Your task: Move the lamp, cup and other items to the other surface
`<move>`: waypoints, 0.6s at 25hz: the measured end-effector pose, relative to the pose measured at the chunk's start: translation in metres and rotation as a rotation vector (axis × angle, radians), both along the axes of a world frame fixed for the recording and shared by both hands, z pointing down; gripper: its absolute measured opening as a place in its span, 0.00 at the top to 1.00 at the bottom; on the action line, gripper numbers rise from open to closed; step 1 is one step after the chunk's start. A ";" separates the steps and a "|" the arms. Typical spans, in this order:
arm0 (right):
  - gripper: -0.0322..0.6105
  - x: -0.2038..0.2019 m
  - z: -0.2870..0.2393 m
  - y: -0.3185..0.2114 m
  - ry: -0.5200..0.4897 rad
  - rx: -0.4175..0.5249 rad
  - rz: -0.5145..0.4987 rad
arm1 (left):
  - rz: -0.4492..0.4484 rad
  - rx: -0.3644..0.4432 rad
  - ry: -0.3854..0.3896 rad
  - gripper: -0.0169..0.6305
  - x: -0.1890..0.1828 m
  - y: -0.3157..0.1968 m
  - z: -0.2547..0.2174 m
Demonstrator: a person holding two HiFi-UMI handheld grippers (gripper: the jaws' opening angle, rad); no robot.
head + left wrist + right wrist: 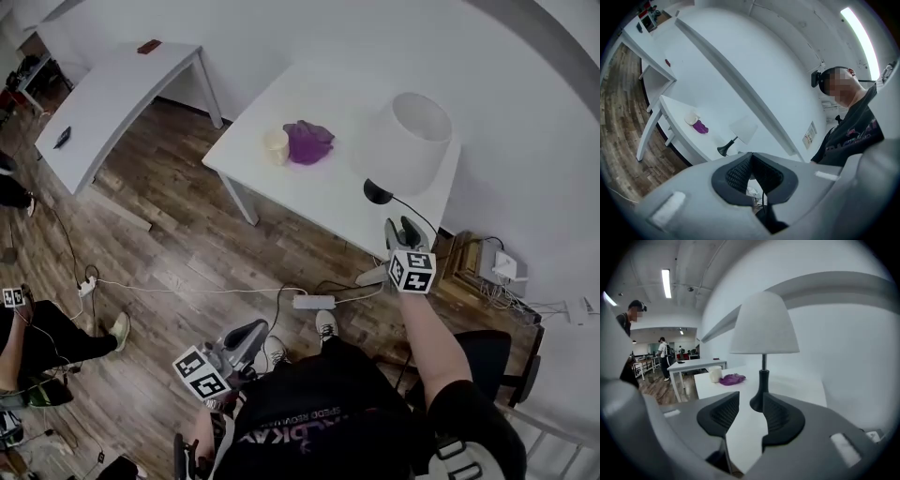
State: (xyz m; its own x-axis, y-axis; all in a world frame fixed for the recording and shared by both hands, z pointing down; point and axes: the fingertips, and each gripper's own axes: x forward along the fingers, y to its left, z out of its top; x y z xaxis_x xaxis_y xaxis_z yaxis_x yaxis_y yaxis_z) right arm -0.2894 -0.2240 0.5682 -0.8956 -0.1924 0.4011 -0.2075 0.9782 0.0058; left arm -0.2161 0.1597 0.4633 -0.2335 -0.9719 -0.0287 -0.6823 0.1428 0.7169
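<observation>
White-shaded, black-stemmed table lamp (pixel 762 326) ahead: aims parted, empty right gripper (pixel 751 398) at its stem, holds left gripper (pixel 751 155) pinched together, spare.

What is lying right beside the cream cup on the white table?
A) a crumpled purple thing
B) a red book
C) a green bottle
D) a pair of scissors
A: the head view shows a crumpled purple thing right beside the cup on the table, left of the lamp.

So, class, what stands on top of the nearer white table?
A white-shaded lamp, a cream cup and a crumpled purple cloth beside it. Anything under the cloth is covered.
</observation>
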 end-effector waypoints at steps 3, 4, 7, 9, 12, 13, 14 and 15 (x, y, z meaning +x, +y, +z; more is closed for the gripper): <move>0.71 -0.024 0.022 -0.025 0.031 -0.011 0.016 | -0.031 -0.018 0.022 0.98 0.001 -0.008 0.008; 0.70 -0.032 0.027 -0.030 0.033 -0.023 0.014 | -0.037 -0.023 0.027 0.98 0.001 -0.012 0.009; 0.70 -0.058 0.039 -0.041 0.036 -0.036 -0.002 | -0.054 -0.042 0.050 0.98 -0.001 -0.022 0.016; 0.70 -0.075 0.045 -0.047 0.037 -0.037 -0.015 | -0.068 -0.059 0.072 0.98 -0.002 -0.027 0.022; 0.69 -0.099 0.052 -0.054 0.034 -0.034 -0.035 | -0.090 -0.082 0.096 0.98 -0.002 -0.032 0.031; 0.69 -0.107 0.054 -0.055 0.032 -0.035 -0.041 | -0.098 -0.088 0.101 0.98 -0.003 -0.033 0.033; 0.69 -0.117 0.056 -0.056 0.027 -0.040 -0.047 | -0.108 -0.094 0.103 0.98 -0.005 -0.035 0.034; 0.70 -0.128 0.059 -0.056 0.022 -0.045 -0.054 | -0.118 -0.099 0.105 0.98 -0.007 -0.037 0.036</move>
